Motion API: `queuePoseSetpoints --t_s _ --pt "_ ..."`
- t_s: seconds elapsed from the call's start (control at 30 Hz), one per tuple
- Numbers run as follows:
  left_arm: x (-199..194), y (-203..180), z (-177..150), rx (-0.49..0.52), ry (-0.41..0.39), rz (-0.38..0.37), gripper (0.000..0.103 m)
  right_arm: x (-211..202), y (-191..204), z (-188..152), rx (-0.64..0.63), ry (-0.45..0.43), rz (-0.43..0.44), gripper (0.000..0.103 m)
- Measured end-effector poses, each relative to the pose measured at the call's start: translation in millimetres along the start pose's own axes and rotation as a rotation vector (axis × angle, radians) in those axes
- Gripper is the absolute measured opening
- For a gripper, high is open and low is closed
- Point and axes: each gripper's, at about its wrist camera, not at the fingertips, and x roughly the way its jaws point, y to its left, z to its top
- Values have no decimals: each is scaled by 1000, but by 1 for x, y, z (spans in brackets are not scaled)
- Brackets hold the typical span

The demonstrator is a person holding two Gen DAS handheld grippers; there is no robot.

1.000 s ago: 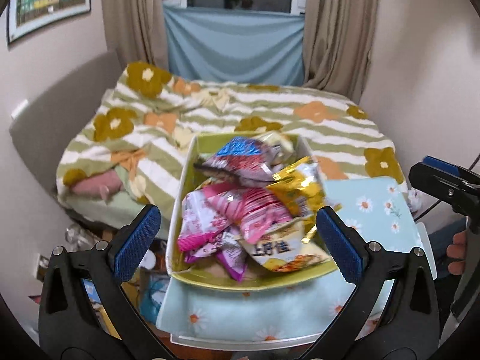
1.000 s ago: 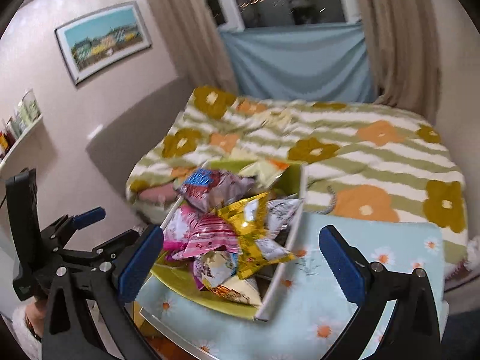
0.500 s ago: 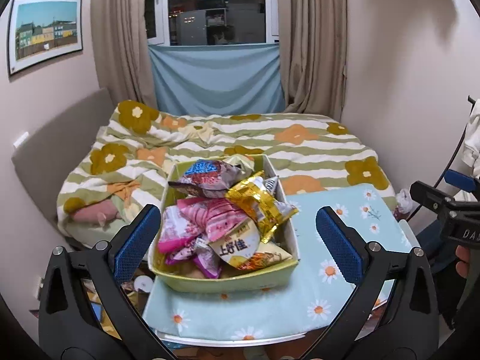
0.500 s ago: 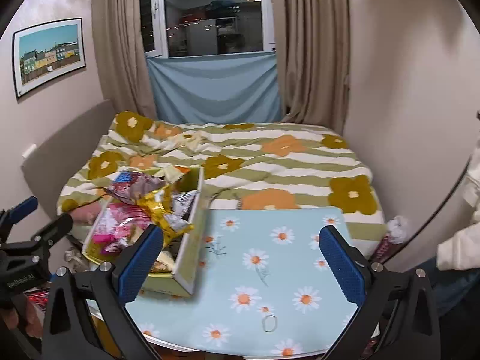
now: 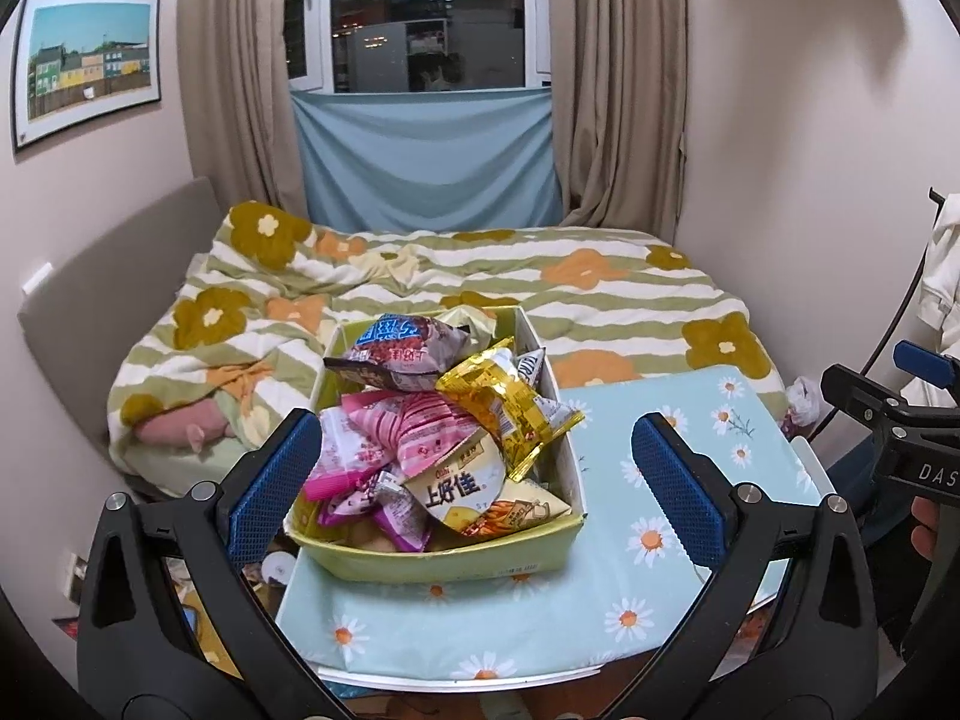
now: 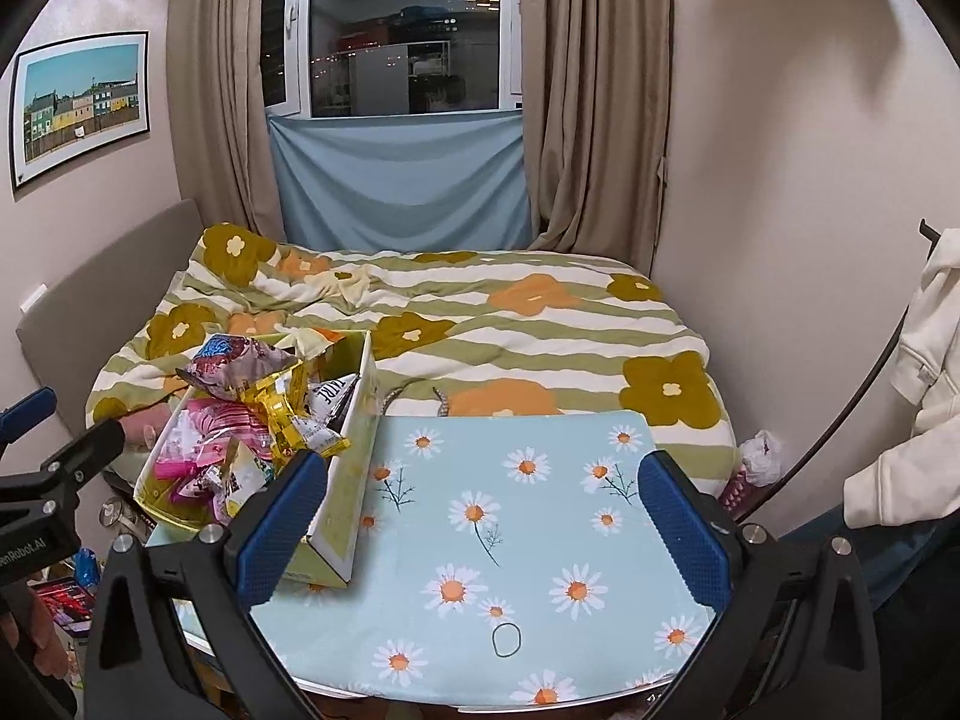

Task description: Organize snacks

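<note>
A yellow-green box (image 5: 432, 561) full of snack packets stands on the left part of a table with a light-blue daisy cloth (image 5: 654, 540). On top lie a purple-blue packet (image 5: 396, 354), a gold packet (image 5: 504, 402), pink packets (image 5: 414, 432) and a white-yellow packet (image 5: 462, 489). My left gripper (image 5: 477, 489) is open and empty, held back from the box's near side. My right gripper (image 6: 483, 522) is open and empty over the bare cloth (image 6: 528, 516), to the right of the box (image 6: 342, 492).
A bed with a green-striped flower quilt (image 5: 480, 276) lies behind the table. A small dark ring (image 6: 506, 639) lies on the cloth near the front edge. Walls stand at left and right. Clutter sits on the floor at left (image 6: 66, 594).
Both grippers have pulled back and risen, so the box looks smaller and farther. The right view has swung right, off the box and onto the bare cloth. Both jaws stayed open.
</note>
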Motion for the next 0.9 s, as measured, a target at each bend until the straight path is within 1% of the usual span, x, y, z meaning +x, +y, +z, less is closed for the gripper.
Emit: queuePoseSetpoints --t_s 0.9 --pt "-2 3 -4 5 -5 12 103 1 2 1 1 -7 -6 103"
